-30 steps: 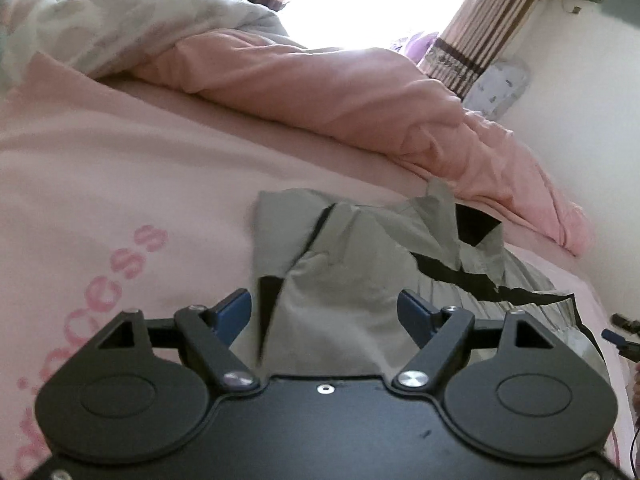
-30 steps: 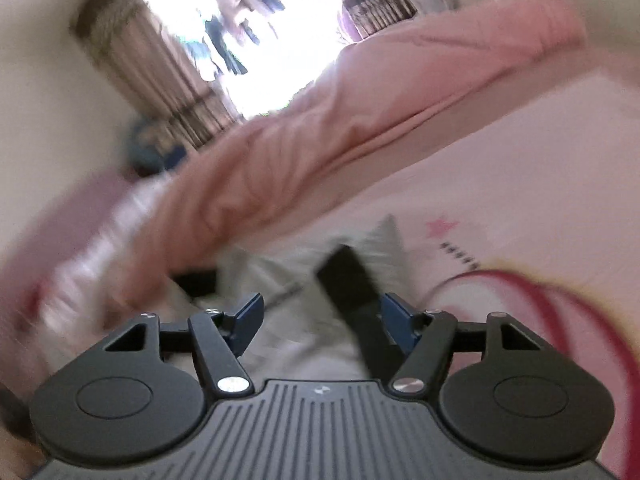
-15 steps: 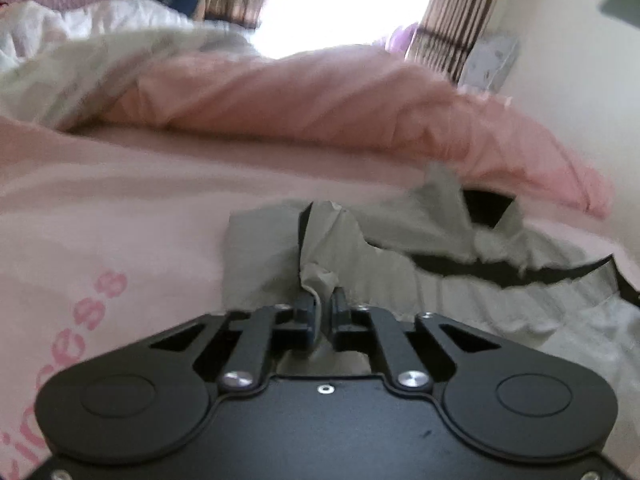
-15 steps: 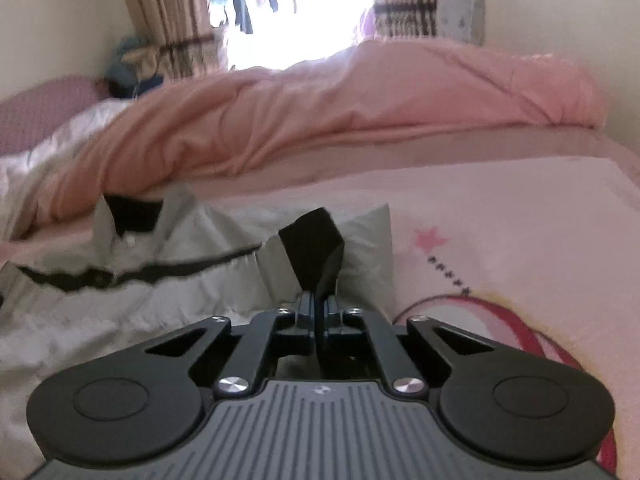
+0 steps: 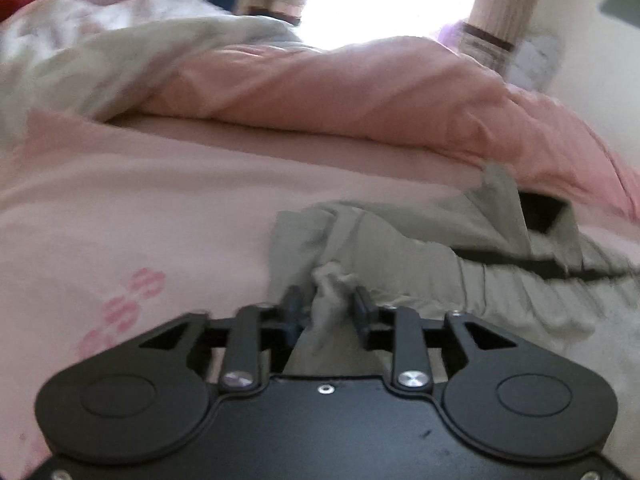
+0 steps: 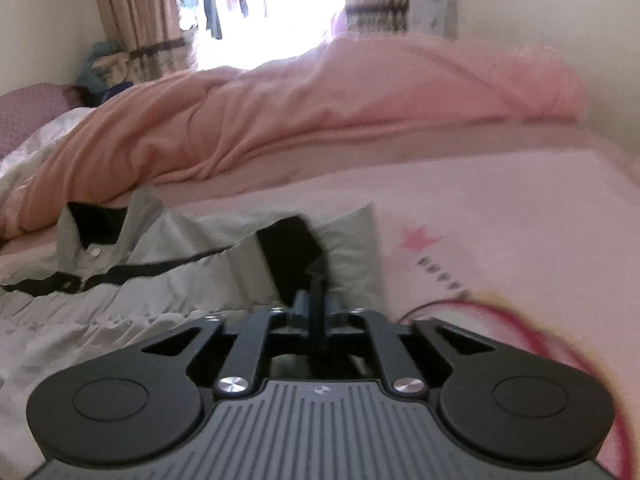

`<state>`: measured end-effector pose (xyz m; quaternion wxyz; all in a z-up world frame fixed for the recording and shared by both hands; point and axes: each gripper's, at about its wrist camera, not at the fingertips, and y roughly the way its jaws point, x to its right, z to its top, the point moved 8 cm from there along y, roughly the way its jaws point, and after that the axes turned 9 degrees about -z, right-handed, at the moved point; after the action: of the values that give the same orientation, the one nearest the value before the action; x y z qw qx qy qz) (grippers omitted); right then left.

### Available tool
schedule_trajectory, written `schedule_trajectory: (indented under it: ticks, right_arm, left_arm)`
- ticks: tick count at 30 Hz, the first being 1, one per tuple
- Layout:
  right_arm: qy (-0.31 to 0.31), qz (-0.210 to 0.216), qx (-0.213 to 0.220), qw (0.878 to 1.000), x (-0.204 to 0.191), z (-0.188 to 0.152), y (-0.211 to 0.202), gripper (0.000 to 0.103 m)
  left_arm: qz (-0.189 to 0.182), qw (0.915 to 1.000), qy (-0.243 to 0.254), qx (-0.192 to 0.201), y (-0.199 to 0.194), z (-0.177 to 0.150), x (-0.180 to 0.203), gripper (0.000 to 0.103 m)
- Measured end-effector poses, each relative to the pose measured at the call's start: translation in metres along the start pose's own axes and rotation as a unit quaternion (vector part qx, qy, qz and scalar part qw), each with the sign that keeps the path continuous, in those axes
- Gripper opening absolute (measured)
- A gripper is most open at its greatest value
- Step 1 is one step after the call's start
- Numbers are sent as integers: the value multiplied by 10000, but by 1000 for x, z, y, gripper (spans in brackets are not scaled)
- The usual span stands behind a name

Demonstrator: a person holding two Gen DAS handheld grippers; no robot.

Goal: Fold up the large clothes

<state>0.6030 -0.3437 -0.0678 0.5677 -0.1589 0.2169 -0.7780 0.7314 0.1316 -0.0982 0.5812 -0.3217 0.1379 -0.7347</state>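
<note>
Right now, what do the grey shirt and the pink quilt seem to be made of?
Shirt: probably thin woven cloth, matte; it wrinkles finely and bunches, with a black stripe and a small white button. Quilt: probably padded soft fabric, matte; it lies in thick rounded folds. The exact fibres cannot be told.

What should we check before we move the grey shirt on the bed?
1. Left gripper holding tight: not ok. Its jaws have just been opening, with bunched shirt loose between them.
2. Right gripper holding tight: cannot tell. Its jaws have just been opening a little, with the black cuff between them.
3. Shirt lying smooth: not ok, it is wrinkled.
4. Bare sheet beside the shirt: ok.
</note>
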Motion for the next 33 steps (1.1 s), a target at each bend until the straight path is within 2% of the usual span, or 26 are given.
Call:
schedule_trajectory:
  ticks: [1, 3, 7, 10, 13, 16, 19, 21, 25, 27, 29, 33]
  right_arm:
    - [-102, 49, 202, 9997, -5, 3, -19, 26]
    - [-269, 466, 427, 9976, -24, 4, -56, 26]
    - [-563, 1229, 591, 9891, -84, -16, -125, 24]
    - [-753, 1471, 740, 9835, -124, -38, -155, 24]
    - [-995, 1354, 677, 9835, -149, -63, -153, 24]
    - [-1069, 1154, 221, 9873, -153, -86, -127, 23]
    - [-885, 1183, -81, 9890, -142, -107, -106, 19]
    - [-793, 1284, 70, 9885, -139, -112, -106, 18]
    - [-548, 1346, -9, 9894, -133, -106, -116, 19]
    - [-454, 1222, 163, 9913, -119, -97, -130, 19]
    - [-432, 1045, 372, 9929, -104, -91, -144, 19]
    - [-541, 663, 447, 9953, -66, -93, -146, 19]
  left_arm:
    - [-45, 10000, -52, 65, -11, 2, 5, 37]
    - [-468, 9989, 15, 79, -32, 0, 32, 39]
    - [-1032, 9935, 469, -94, -62, -23, 105, 47]
    - [-1398, 9868, 804, -167, -71, -49, 163, 53]
    - [-1463, 9842, 942, -332, -59, -76, 188, 53]
    - [-1209, 9862, 985, -563, -36, -100, 190, 52]
    - [-1071, 9871, 988, -663, -14, -118, 178, 54]
    - [-1087, 9861, 1161, -484, -13, -120, 177, 54]
    - [-1010, 9868, 1146, -546, -19, -118, 181, 54]
    - [-1034, 9884, 990, -517, -34, -112, 178, 54]
    - [-992, 9893, 1027, -303, -56, -111, 168, 54]
    - [-666, 9933, 936, -116, -86, -115, 135, 55]
